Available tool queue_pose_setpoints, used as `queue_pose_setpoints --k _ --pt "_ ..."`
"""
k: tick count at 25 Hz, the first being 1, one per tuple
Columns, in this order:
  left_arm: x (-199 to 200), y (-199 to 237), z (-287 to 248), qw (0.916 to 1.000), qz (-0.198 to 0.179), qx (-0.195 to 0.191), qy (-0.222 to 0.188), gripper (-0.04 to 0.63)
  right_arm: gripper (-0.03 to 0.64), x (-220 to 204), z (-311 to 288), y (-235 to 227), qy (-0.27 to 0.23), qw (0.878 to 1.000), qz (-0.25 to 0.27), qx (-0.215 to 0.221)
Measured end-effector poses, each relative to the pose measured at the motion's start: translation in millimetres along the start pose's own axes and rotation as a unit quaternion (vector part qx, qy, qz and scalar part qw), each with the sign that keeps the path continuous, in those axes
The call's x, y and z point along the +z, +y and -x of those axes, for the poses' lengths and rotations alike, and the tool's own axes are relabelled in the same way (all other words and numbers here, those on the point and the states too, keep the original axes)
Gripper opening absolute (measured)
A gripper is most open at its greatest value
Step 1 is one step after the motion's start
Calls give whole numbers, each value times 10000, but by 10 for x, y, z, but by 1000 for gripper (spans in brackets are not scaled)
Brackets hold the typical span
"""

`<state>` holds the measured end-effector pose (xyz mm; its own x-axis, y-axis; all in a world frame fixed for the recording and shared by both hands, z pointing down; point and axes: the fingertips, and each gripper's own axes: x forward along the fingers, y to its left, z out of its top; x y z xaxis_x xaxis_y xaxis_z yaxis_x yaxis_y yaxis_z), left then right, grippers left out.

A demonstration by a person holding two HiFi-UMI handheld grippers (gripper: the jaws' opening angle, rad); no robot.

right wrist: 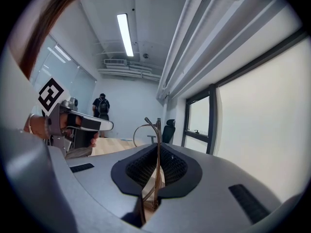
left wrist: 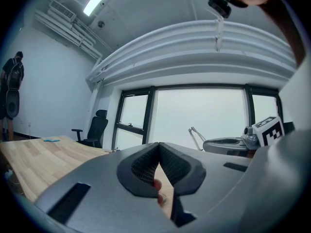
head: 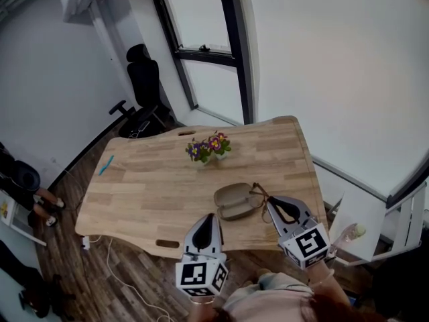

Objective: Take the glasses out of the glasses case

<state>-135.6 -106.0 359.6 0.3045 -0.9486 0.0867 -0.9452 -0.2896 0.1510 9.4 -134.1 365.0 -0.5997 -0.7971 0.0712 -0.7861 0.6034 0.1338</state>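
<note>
Left gripper, nearest, jaws together and empty, hangs beside open case on table. Right gripper pinches glasses by the frame at the case's right edge. Likely best: lift slowly, grip firm, the empty one ready to steady the case.

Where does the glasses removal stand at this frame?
Done: the glasses case lies open on the wooden table, and the glasses appear to be out of it, just past its right edge. In hand: the right gripper has its jaws shut on the frame. The left gripper is shut on nothing. Left: probably carrying the glasses clear and setting them down.
</note>
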Motion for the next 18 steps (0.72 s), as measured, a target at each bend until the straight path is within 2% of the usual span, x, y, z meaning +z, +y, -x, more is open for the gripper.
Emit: queue_pose_setpoints --k 7,18 --pt "-5 -50 -61 10000 -57 -28 4 1 14 17 -15 -30 7 10000 17 15" --pt "-58 -126 -140 10000 51 37 34 1 12 25 -14 -82 12 9999 -35 101"
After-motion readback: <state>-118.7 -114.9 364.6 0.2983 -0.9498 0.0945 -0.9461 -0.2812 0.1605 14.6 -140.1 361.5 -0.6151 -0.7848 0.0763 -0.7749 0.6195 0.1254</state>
